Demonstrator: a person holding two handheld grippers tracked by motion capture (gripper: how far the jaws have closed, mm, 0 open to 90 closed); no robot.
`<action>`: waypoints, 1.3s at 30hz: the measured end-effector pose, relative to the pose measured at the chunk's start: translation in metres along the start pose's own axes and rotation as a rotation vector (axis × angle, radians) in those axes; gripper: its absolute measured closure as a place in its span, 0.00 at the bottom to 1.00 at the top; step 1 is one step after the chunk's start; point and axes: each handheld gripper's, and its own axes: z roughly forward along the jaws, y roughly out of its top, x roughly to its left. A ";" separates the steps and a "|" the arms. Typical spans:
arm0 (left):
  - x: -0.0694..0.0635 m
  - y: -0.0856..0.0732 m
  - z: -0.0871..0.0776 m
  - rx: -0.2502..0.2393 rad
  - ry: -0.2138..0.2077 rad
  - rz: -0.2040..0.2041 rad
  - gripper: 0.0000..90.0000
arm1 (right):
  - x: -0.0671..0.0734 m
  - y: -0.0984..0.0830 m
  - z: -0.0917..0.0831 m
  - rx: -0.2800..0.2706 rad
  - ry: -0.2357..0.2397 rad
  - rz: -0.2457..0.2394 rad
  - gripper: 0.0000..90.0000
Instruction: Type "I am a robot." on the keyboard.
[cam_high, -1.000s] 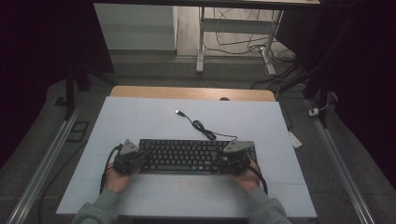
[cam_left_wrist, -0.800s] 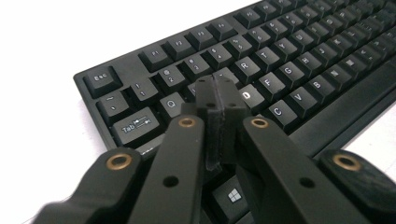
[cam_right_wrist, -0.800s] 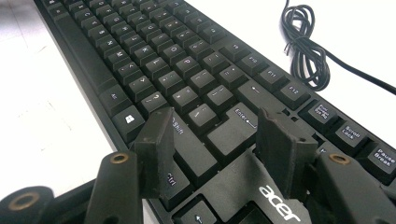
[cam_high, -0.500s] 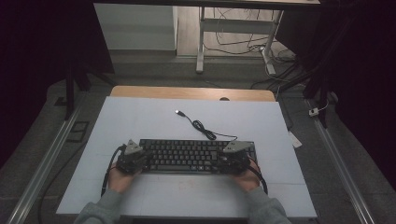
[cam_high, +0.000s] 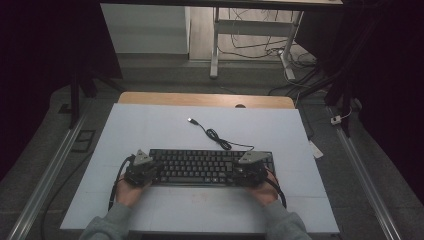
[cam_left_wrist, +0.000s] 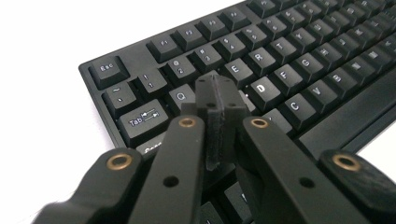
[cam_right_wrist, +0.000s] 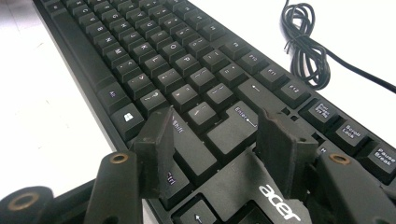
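Note:
A black keyboard (cam_high: 200, 166) lies across the near half of the white table, its cable (cam_high: 216, 136) coiling toward the far side. My left gripper (cam_high: 141, 171) sits over the keyboard's left end; in the left gripper view its jaws are pressed together, shut with nothing between them, tips (cam_left_wrist: 218, 100) resting above the keys (cam_left_wrist: 261, 88) near Q and A. My right gripper (cam_high: 251, 171) hovers over the keyboard's right end. In the right gripper view it (cam_right_wrist: 219, 140) stands open, its jaws straddling the Shift and Enter keys (cam_right_wrist: 233, 126) without squeezing anything.
The white board (cam_high: 150, 125) rests on a wooden tabletop (cam_high: 150, 98) whose far edge shows. The coiled cable (cam_right_wrist: 306, 42) and its USB plug (cam_high: 191, 120) lie behind the keyboard. Metal rails (cam_high: 360, 170) run along both sides on the floor.

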 end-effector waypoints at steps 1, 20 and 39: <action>0.001 0.000 -0.002 -0.017 -0.002 -0.006 0.98 | 0.000 0.000 0.000 -0.004 0.000 0.003 0.52; 0.011 0.002 -0.025 -0.109 -0.096 -0.062 0.61 | -0.002 -0.001 -0.002 -0.011 -0.004 0.011 0.52; 0.006 0.006 -0.026 -0.064 -0.125 -0.035 0.40 | -0.001 0.000 -0.004 -0.030 0.009 -0.001 0.51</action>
